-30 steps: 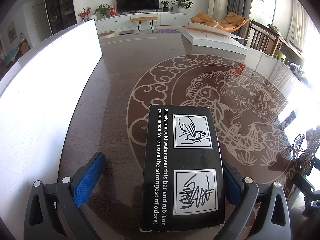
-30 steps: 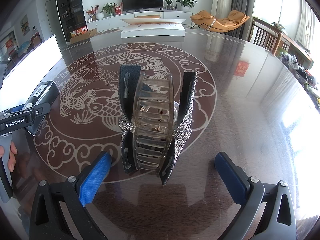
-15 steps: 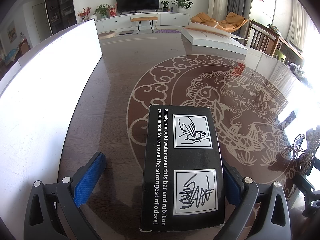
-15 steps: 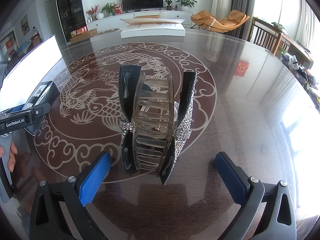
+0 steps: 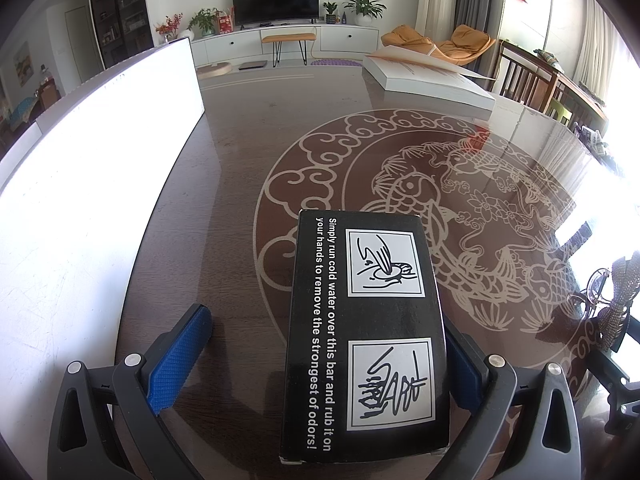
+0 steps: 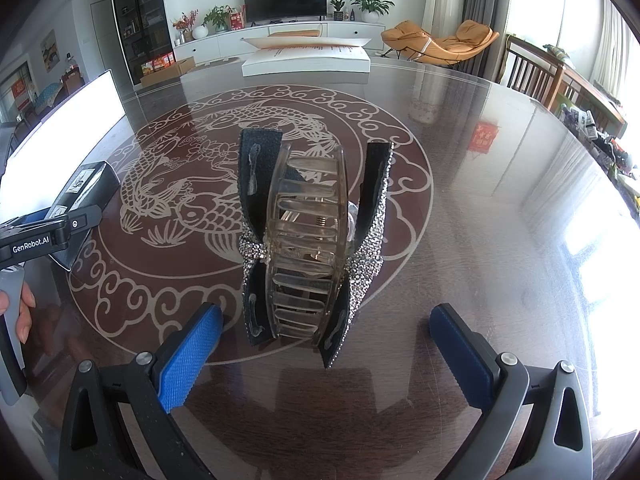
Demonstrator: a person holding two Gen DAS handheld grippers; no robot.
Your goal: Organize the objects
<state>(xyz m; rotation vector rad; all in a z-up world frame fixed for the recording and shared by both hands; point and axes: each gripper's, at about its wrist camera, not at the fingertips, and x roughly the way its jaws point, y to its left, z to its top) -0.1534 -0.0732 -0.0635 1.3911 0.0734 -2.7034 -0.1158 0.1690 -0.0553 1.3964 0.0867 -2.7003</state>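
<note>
Left wrist view: black box lies closed on table

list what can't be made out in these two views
- Left wrist view: the black box hides most of one blue pad, so contact there is unclear; its near end is cut by the bottom edge.
- Left wrist view: the hair clip is cut off at the right edge.
- Right wrist view: the hand is cut by the left edge.
- Right wrist view: print on the white box is too small to read.

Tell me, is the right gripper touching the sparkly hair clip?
Apart. The right wrist view shows bare table between both blue fingers and the hair clip.
</note>
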